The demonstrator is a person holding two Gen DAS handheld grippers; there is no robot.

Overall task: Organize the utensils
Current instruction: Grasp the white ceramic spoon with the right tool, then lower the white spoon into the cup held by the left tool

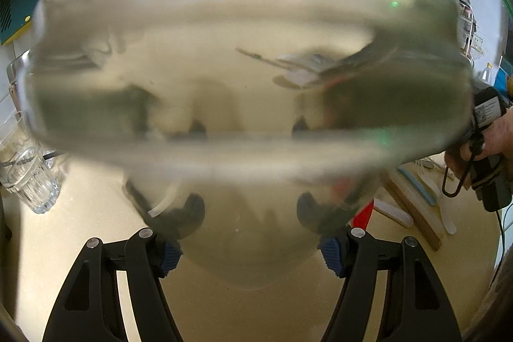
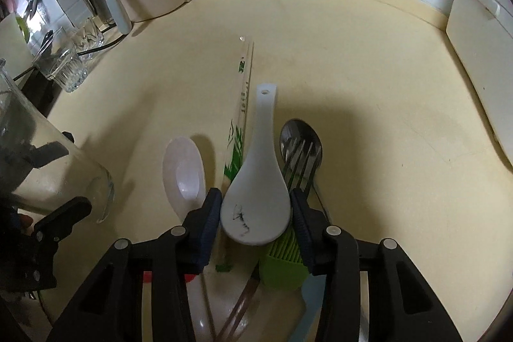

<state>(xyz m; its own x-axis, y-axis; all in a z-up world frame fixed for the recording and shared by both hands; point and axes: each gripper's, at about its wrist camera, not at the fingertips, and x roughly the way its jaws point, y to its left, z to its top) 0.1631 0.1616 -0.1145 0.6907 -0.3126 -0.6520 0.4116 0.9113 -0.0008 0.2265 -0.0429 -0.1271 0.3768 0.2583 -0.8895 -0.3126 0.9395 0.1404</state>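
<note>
Gripping the bowl of a white plastic soup spoon [image 2: 256, 197], the right claw [image 2: 256, 213] has its blue ribbed pads pressed on either flank, the handle pointing away toward the wall. The left claw [image 1: 250, 249] is clamped on the base of a clear glass jar [image 1: 250, 60], held tilted with its mouth forward, so the left wrist view sees almost everything through blurred glass.

Just left of the held spoon on the cream table [image 2: 384, 117] lies a translucent white ladle-shaped spoon [image 2: 182, 169], and between the two runs a pair of chopsticks in a green-printed paper sleeve [image 2: 242, 104]. On the right a steel fork [image 2: 299, 165] rests on a steel spoon [image 2: 301, 137], touching the claw's right finger. A green ribbed silicone piece [image 2: 282, 262] sits under the spoon bowl.

The grip looks narrow and near the bowl's widest part, so it could slip; lifting straight up first should clear the fork tines and chopsticks without dragging them. The jar appears in the right wrist view at the left edge, near the pile, so the likely move is a short swing left, handle first into the mouth, letting go only once the spoon is well inside.
</note>
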